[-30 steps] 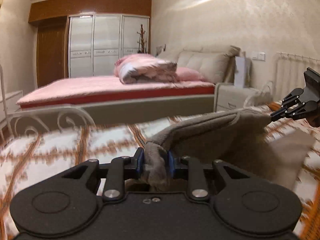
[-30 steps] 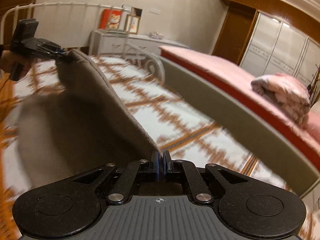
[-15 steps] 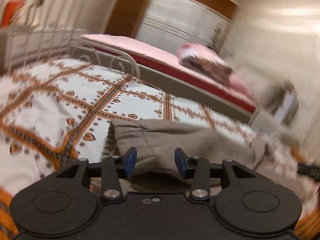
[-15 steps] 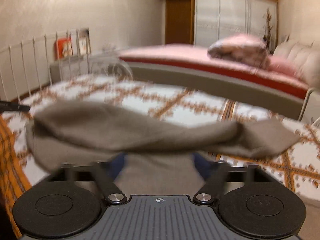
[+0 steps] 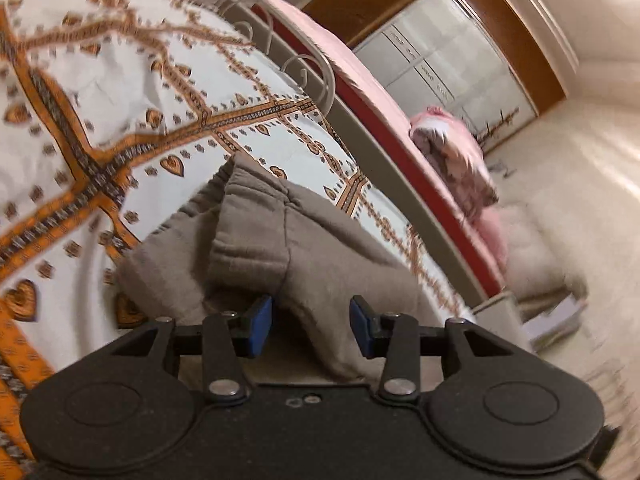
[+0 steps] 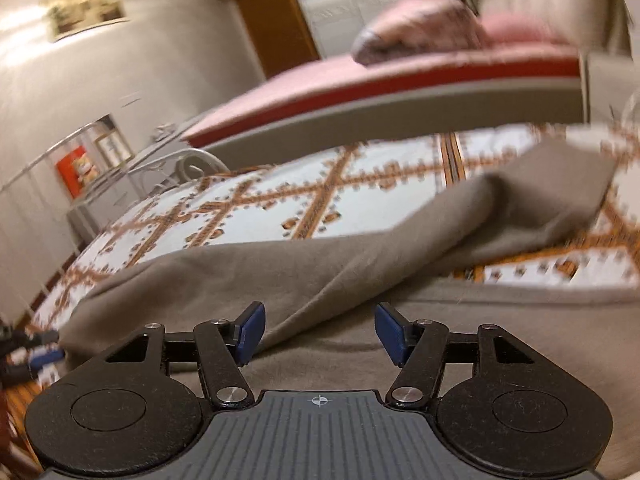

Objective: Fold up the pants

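Note:
The grey-brown pants (image 5: 304, 248) lie in a loose fold on the white and orange patterned bedspread (image 5: 120, 92). In the left wrist view the ribbed waistband end sits just ahead of my left gripper (image 5: 311, 326), which is open and empty above the cloth. In the right wrist view the pants (image 6: 320, 264) stretch from left to far right, one layer folded over another. My right gripper (image 6: 320, 334) is open and empty right over the cloth. The left gripper's blue tip (image 6: 46, 356) shows at the far left edge.
A white metal bed rail (image 5: 308, 68) borders the bedspread (image 6: 280, 184). Beyond it stands a second bed with a pink cover (image 6: 360, 76) and a rolled quilt (image 5: 456, 156). White wardrobe doors (image 5: 440, 64) and a small cabinet (image 6: 104, 200) stand by the walls.
Both grippers let go of the pants, which dropped onto the bedspread in a fold. Both grippers opened wider and tilted; the views are swinging.

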Available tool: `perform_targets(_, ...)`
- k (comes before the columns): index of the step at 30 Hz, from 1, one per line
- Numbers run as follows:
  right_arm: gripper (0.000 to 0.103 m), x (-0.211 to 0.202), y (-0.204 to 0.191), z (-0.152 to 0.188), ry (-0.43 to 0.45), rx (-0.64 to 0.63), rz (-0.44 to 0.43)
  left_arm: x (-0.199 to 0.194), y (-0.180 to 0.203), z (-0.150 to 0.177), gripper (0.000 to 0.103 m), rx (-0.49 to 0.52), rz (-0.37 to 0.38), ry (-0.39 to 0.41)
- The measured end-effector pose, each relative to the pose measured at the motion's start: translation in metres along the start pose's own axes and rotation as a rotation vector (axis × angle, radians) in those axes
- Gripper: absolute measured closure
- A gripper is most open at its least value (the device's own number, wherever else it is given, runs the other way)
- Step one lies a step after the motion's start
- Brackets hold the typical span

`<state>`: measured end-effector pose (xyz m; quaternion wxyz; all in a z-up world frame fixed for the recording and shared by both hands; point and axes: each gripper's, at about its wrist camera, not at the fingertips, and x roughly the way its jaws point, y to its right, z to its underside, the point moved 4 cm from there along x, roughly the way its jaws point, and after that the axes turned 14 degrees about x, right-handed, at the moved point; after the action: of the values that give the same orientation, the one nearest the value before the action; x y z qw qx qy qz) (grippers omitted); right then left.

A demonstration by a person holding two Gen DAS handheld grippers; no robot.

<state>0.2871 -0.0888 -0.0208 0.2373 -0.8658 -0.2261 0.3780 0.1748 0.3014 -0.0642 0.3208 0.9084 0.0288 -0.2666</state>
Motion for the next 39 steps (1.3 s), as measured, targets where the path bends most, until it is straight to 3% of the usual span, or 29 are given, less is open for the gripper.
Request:
perform_targets(4, 0.041, 0.039, 0.013, -0.012, -0.071, 0.17, 0.015, 0.019, -0.016, -0.001, 0.07, -0.113, 0.017, -0.004)
perform_targets(9, 0.041, 0.084, 0.04, -0.027, -0.155, 0.376, 0.046, 0.031, -0.028, -0.009, 0.07, -0.159, 0.013, 0.011)
perform_targets(10, 0.052, 0.087, 0.044, -0.03, -0.147, 0.387, 0.053, 0.032, -0.029, -0.01, 0.073, -0.156, 0.012, 0.015)
perform_targets(11, 0.081, 0.088, 0.046, -0.034, -0.142, 0.382, 0.066, 0.034, -0.029, -0.013, 0.083, -0.147, 0.004, 0.018)
perform_targets(14, 0.089, 0.078, 0.048, -0.041, -0.132, 0.338, 0.043, 0.033, -0.028, -0.023, 0.087, -0.097, 0.033, 0.047)
perform_targets(19, 0.09, 0.008, 0.018, -0.049, -0.005, 0.201, -0.103, 0.002, -0.011, -0.042, 0.089, -0.018, 0.124, 0.153)
perform_targets(21, 0.09, -0.027, 0.009, -0.041, 0.018, 0.144, -0.15, -0.01, -0.015, -0.038, 0.089, 0.003, 0.107, 0.141)
perform_targets(23, 0.09, -0.041, 0.01, -0.018, -0.02, 0.084, -0.142, -0.009, -0.026, -0.027, 0.089, 0.029, 0.051, 0.065)
perform_targets(26, 0.09, -0.019, 0.028, 0.034, -0.155, -0.001, -0.04, 0.006, -0.038, -0.005, 0.089, 0.087, -0.062, -0.1)
perform_targets(27, 0.09, -0.008, 0.04, 0.048, -0.197, 0.026, -0.013, 0.008, -0.04, -0.004, 0.089, 0.087, -0.063, -0.108)
perform_targets(31, 0.09, -0.012, 0.056, 0.057, -0.156, 0.166, -0.051, 0.005, -0.038, -0.005, 0.089, 0.108, -0.076, -0.092)
perform_targets(39, 0.09, -0.049, 0.033, 0.038, -0.086, 0.133, -0.11, -0.019, -0.018, -0.013, 0.089, 0.143, -0.04, 0.003)
